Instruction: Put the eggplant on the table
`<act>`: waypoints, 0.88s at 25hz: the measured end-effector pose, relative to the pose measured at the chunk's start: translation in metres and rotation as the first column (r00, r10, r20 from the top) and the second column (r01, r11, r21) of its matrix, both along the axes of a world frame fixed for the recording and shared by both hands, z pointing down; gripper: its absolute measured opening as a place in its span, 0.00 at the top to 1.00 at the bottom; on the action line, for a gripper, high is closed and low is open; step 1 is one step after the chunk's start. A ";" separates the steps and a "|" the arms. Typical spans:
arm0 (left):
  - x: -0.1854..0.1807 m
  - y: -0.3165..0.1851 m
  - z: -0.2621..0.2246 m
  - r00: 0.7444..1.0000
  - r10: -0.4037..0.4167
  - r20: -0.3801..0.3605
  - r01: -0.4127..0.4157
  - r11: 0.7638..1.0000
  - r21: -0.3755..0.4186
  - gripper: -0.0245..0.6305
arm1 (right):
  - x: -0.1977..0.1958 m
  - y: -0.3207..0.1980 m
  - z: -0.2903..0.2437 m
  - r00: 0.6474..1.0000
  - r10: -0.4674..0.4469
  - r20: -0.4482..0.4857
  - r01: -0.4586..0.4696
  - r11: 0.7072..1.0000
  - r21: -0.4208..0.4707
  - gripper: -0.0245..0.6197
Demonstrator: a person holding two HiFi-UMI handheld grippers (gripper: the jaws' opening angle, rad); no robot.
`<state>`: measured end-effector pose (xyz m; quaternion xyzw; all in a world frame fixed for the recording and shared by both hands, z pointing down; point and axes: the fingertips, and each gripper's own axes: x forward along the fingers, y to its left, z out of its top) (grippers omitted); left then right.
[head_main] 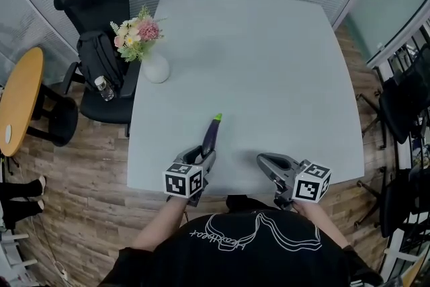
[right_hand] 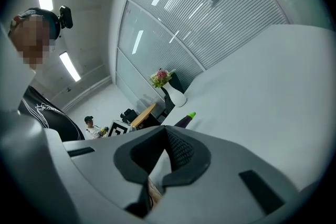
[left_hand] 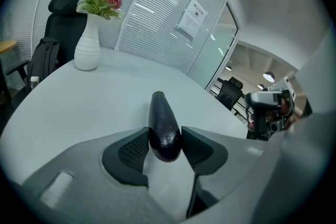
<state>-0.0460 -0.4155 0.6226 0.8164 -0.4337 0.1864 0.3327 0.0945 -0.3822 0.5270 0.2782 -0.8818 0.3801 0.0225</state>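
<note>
A dark purple eggplant with a green stem hangs low over the pale grey table, close to its near edge. My left gripper is shut on its thick end. In the left gripper view the eggplant sits pinched between both pads and points away from me. Whether its tip touches the tabletop I cannot tell. My right gripper hovers over the near edge to the right, its jaws together with nothing in them. From the right gripper view the eggplant shows off to the left.
A white vase of flowers stands at the table's left edge. A black office chair with a backpack is beside it, and a round wooden table lies further left. More chairs line the right side.
</note>
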 end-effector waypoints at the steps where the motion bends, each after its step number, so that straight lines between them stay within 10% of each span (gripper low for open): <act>1: 0.000 0.000 0.005 1.000 0.002 0.010 -0.001 1.000 -0.006 0.66 | 0.000 0.001 0.002 1.000 -0.004 -0.003 0.004 1.000 -0.001 0.95; 22: -0.003 -0.002 0.042 0.993 0.014 0.121 -0.011 1.000 -0.029 0.66 | 0.000 0.005 0.019 1.000 -0.009 0.000 0.009 0.998 -0.054 0.95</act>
